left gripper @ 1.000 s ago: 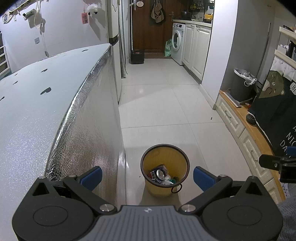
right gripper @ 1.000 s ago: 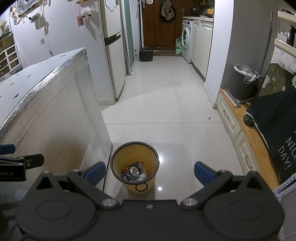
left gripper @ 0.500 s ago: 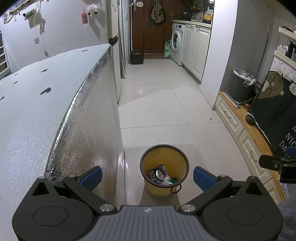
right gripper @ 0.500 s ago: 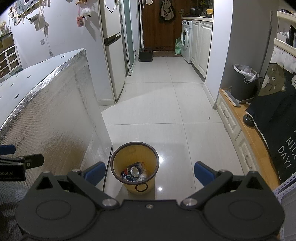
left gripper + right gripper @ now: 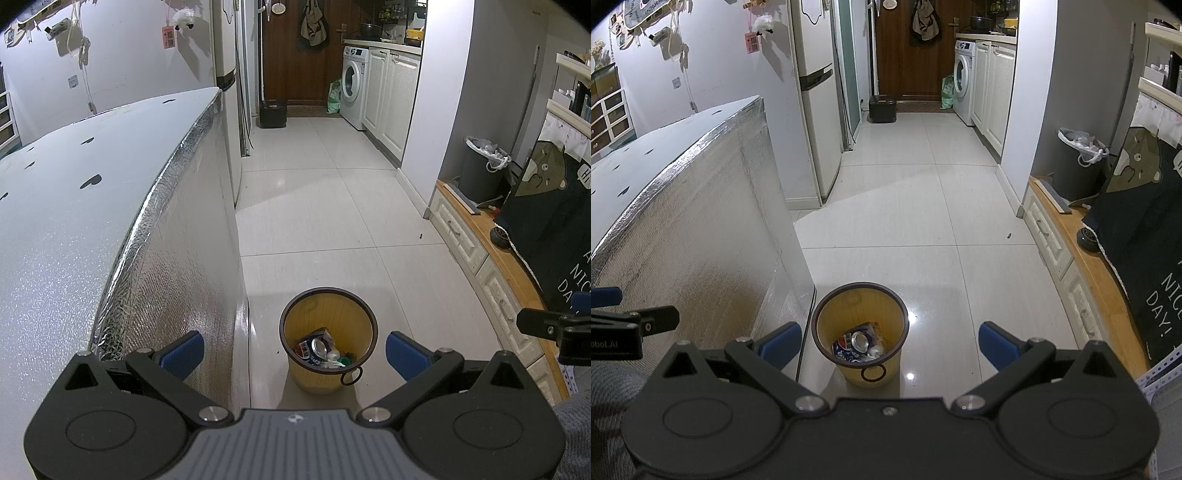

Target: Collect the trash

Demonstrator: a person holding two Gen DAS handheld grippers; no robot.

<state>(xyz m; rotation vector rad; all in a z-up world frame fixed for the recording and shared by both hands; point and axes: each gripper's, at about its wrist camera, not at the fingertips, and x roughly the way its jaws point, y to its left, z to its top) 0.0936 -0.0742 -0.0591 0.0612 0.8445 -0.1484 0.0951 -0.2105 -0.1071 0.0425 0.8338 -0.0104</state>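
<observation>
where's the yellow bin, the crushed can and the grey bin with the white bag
yellow bin (image 5: 354,325): left wrist view, on its inner back wall.
crushed can (image 5: 859,340): right wrist view, on its silver top, inside the yellow bin.
grey bin (image 5: 476,173): left wrist view, on its dark side wall, below the white bag.

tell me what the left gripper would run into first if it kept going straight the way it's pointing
Probably the round yellow wastebasket with a dark rim, which sits between the open left gripper fingers, on the white tiled floor. Depth is unclear, so it might pass above the rim.
</observation>
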